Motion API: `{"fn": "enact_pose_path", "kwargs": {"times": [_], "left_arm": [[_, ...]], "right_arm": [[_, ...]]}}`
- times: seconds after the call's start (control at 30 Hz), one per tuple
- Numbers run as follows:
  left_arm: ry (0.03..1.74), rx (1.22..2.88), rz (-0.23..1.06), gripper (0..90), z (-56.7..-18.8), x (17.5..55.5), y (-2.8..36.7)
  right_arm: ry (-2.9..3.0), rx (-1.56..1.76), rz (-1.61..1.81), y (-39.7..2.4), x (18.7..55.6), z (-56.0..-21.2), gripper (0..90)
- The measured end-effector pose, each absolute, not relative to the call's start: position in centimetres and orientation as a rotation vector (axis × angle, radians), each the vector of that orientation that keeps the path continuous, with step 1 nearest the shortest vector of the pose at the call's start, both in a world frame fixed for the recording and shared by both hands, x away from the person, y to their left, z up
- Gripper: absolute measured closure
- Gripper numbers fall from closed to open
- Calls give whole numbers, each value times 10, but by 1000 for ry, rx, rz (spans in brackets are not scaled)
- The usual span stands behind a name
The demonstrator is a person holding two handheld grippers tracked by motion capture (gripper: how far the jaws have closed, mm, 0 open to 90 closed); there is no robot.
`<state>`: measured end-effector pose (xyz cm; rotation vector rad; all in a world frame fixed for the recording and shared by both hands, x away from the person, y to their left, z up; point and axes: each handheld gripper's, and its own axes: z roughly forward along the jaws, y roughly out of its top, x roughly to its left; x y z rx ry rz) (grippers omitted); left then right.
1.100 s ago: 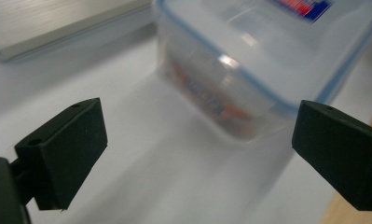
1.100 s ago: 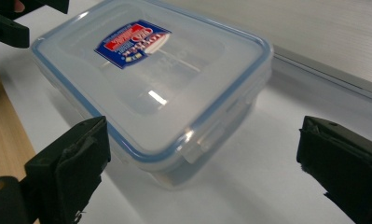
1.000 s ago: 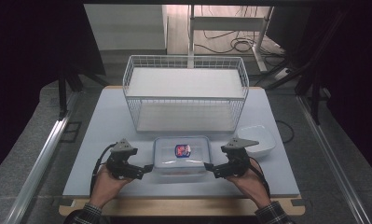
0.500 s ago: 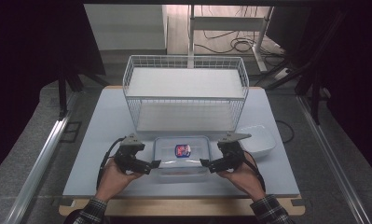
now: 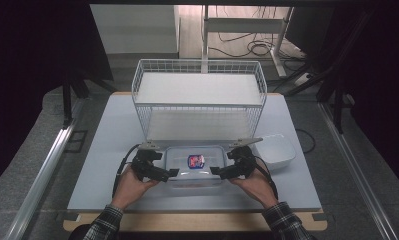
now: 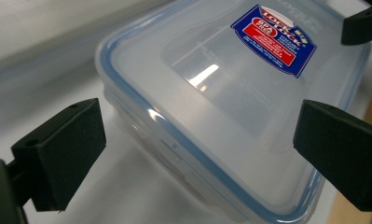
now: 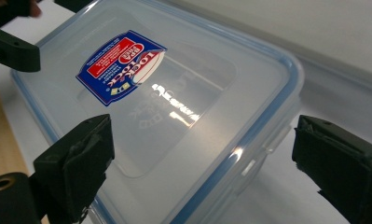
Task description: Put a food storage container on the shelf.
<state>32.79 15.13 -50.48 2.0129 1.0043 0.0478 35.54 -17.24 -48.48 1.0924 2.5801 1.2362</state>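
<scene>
both pairs of jaws are spread wide, straddling opposite ends of the clear lidded container [image 5: 193, 168] at lower centre of the high view. the left gripper [image 5: 171, 173] and right gripper [image 5: 216, 171] point inward, with forearms rising from the bottom edge.

Pale grey counter [image 5: 107, 150] across the frame's middle. On it: a white wire basket [image 5: 199, 102] at upper centre, a clear lidded container [image 5: 194, 167] at lower centre, a white bowl [image 5: 277, 150] just right.
</scene>
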Motion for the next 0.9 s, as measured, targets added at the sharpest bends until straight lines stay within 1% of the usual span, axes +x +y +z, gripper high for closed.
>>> {"fn": "enact_pose_path", "kwargs": {"times": [0.1,0.2,0.3,0.47,0.57,0.6,0.63,0.67,0.7,0.77,0.83,0.9], "left_arm": [[1002,1990,-38,0,-511,331,151],[995,1976,-115,0,-516,333,151],[1008,1967,-144,0,-518,333,151],[1045,1949,-198,24,-518,331,154],[1067,1941,-233,78,-516,329,158],[1066,1940,-240,105,-516,328,159],[1065,1941,-242,126,-515,327,160],[1066,1942,-244,126,-515,326,160],[1068,1942,-245,138,-514,325,161],[1074,1934,-248,185,-513,324,163],[1082,1912,-262,199,-514,324,166],[1090,1892,-276,246,-514,324,169]], "right_arm": [[2615,1128,1250,-172,357,-489,21],[2646,1183,1286,-173,359,-493,18],[2659,1210,1302,-174,360,-495,17],[2677,1226,1291,-176,358,-494,45],[2694,1238,1279,-179,356,-492,88],[2697,1246,1279,-180,356,-491,116],[2691,1258,1281,-183,355,-489,163],[2691,1258,1281,-183,355,-489,163],[2688,1260,1285,-185,355,-488,187],[2687,1276,1290,-188,354,-486,229],[2689,1277,1284,-188,354,-485,237],[2693,1271,1276,-189,353,-483,272]]}}
